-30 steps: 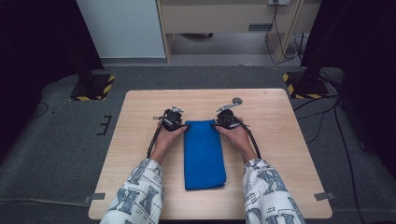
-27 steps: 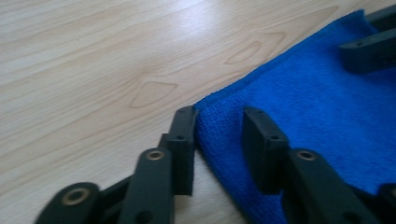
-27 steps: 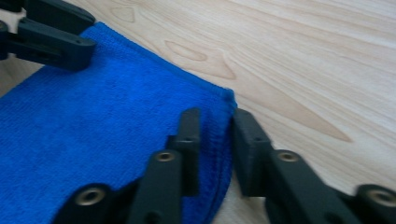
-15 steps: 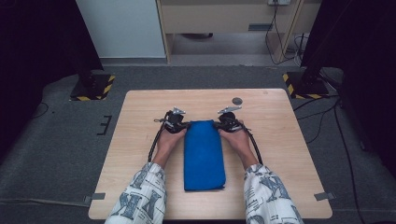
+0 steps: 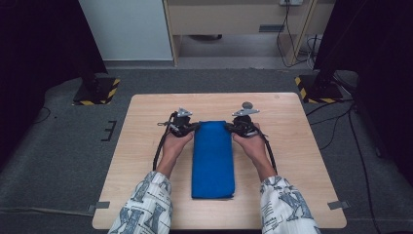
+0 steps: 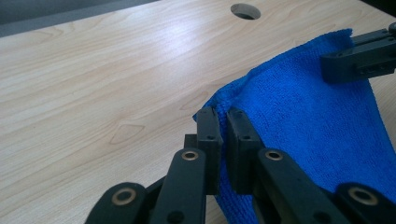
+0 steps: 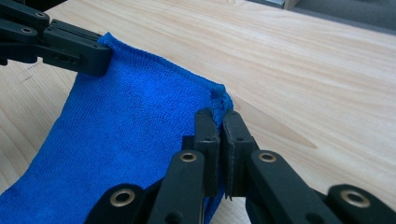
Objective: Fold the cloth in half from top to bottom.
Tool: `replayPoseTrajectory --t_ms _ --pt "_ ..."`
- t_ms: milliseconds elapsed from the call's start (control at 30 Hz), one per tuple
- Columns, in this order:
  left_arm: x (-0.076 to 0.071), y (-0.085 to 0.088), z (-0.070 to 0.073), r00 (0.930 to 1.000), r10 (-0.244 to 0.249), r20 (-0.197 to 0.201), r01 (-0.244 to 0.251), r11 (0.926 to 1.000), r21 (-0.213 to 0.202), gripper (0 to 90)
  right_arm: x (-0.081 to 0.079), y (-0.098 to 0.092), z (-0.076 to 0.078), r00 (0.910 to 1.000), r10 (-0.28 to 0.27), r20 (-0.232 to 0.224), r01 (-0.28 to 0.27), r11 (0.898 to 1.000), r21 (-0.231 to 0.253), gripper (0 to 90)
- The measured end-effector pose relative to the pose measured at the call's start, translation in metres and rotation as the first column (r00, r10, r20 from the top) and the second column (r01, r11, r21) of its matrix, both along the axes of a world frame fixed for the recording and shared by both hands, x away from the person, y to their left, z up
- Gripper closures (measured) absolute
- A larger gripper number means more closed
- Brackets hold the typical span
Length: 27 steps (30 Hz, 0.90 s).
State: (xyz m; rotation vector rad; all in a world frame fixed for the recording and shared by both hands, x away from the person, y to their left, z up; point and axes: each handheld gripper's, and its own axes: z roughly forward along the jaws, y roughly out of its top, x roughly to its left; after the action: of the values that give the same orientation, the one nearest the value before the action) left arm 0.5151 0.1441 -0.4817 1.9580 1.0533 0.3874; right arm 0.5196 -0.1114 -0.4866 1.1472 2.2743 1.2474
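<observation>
left gripper fingers just closing, pinching blue towel far corner | right gripper likewise | corners lifting off worktop, fold starting

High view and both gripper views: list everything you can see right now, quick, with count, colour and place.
towel: one, blue, folded long, mid-table, far corners lifted
table: one, light wood, round hole near far edge
stand bases: two, black with yellow stripes, on the floor beyond the table's far corners
cabinet: one, beige, on the far side of the floor
left gripper: one, black, shut on towel's far left corner
right gripper: one, black, shut on towel's far right corner
sleeves: two, patterned white, near edge
</observation>
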Motion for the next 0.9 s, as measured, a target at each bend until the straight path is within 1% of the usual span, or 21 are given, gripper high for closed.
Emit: replayPoseTrajectory --t_ms 167,200,267,367,400,433,500,600,633,667,733,833,900 --pt "-0.002 0.001 0.006 0.9997 0.009 0.021 -0.009 0.9999 -0.012 85.1 0.002 0.001 0.009 0.9998 0.010 0.016 -0.010 1.000 -0.011 86.8" --pt "-0.002 0.001 0.006 0.9997 0.009 0.021 -0.009 0.9999 -0.012 85.1 0.002 0.001 0.009 0.9998 0.010 0.016 -0.010 1.000 -0.011 86.8" --pt "-0.001 0.001 0.012 0.9997 0.003 0.024 -0.002 0.9999 -0.014 85.3 0.003 0.002 0.015 0.9995 0.017 0.027 -0.017 0.999 -0.029 86.8" --pt "-0.001 0.001 0.018 0.9994 0.002 0.035 -0.001 0.9999 -0.016 85.4 0.005 0.003 0.021 0.9991 0.017 0.038 -0.016 0.999 -0.028 86.8" --pt "-0.001 0.001 0.018 0.9994 0.002 0.035 -0.001 0.9999 -0.016 85.4 0.005 0.003 0.021 0.9991 0.017 0.038 -0.016 0.999 -0.028 86.8" --pt "0.000 0.001 0.021 0.9992 0.005 0.040 -0.004 0.9998 -0.021 85.4 0.005 0.003 0.025 0.9990 0.013 0.044 -0.012 1.000 -0.020 86.8" --pt "0.000 0.001 0.022 0.9990 0.009 0.044 -0.008 0.9997 -0.024 85.4 0.006 0.003 0.027 0.9985 0.015 0.052 -0.014 1.000 -0.023 86.8" --pt "0.000 0.001 0.024 0.9988 0.011 0.047 -0.009 0.9996 -0.028 85.4 0.006 0.002 0.030 0.9984 0.015 0.055 -0.013 1.000 -0.021 86.8" --pt "0.000 0.000 0.026 0.9983 0.011 0.057 -0.010 0.9996 -0.025 85.4 0.006 0.001 0.032 0.9981 0.016 0.059 -0.015 1.000 -0.021 86.8" --pt "0.000 0.000 0.026 0.9983 0.011 0.057 -0.010 0.9996 -0.025 85.4 0.006 0.001 0.032 0.9981 0.016 0.059 -0.015 1.000 -0.021 86.8" --pt "0.000 0.000 0.028 0.9981 0.012 0.060 -0.010 0.9994 -0.032 85.4 0.006 0.001 0.034 0.9982 0.015 0.057 -0.014 1.000 -0.021 86.8" --pt "0.001 -0.001 0.029 0.9982 0.009 0.059 -0.008 0.9996 -0.027 85.5 0.008 0.001 0.037 0.9977 0.015 0.066 -0.013 1.000 -0.023 86.7" --pt "0.002 -0.001 0.033 0.9978 0.010 0.066 -0.008 0.9997 -0.025 85.6 0.010 0.002 0.039 0.9973 0.017 0.071 -0.015 1.000 -0.024 86.7"
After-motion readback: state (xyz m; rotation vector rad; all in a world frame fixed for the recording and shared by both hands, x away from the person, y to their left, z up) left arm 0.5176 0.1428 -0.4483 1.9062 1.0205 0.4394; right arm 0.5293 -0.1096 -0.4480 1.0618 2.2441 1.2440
